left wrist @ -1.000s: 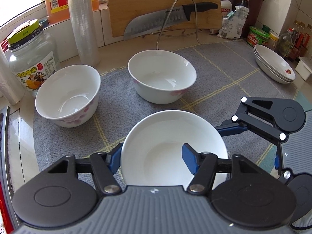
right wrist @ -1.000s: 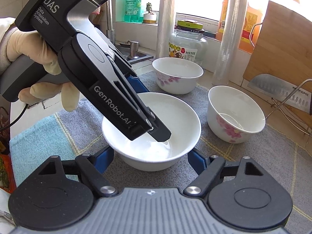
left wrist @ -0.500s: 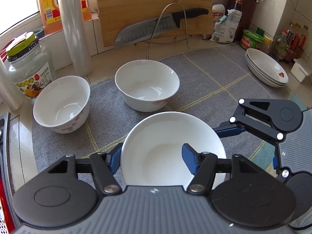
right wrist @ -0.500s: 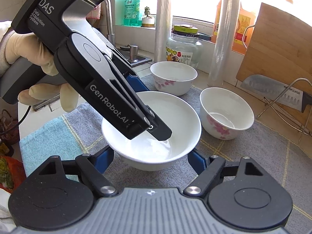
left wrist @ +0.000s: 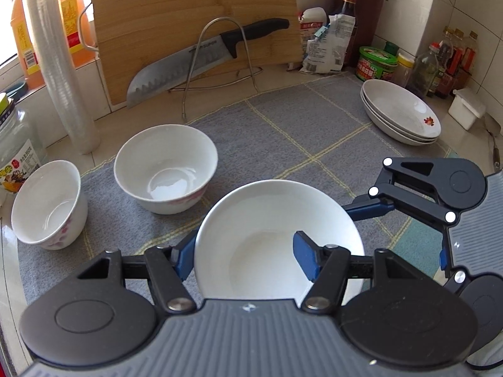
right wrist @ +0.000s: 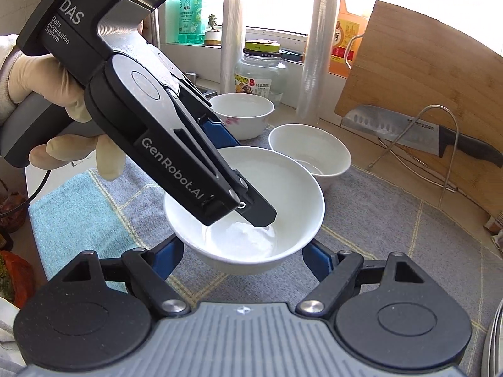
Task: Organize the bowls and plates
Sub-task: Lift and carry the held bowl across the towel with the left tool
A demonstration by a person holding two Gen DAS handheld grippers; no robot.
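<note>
My left gripper [left wrist: 243,256] is shut on the near rim of a plain white bowl [left wrist: 267,235], one finger inside and one outside; it also shows in the right wrist view [right wrist: 283,188], held above the grey mat [left wrist: 314,132]. My right gripper [right wrist: 242,254] is open, its blue pads on either side of that bowl's base, apart from it. Two flowered white bowls stand on the mat: a middle one [left wrist: 165,168] and a left one [left wrist: 47,204]. A stack of shallow plates [left wrist: 400,116] sits at the far right.
A cutting board [left wrist: 195,25] and a knife [left wrist: 204,59] on a wire rack stand at the back. A glass jar [left wrist: 15,154], plastic-wrap rolls [left wrist: 59,62], an oil bottle and condiment bottles [left wrist: 440,62] line the edges. A teal cloth [right wrist: 78,213] lies near the sink side.
My left gripper has lifted the plain bowl and carried it to the right, away from the two flowered bowls. The right gripper stays open around the bowl and moves with it.
</note>
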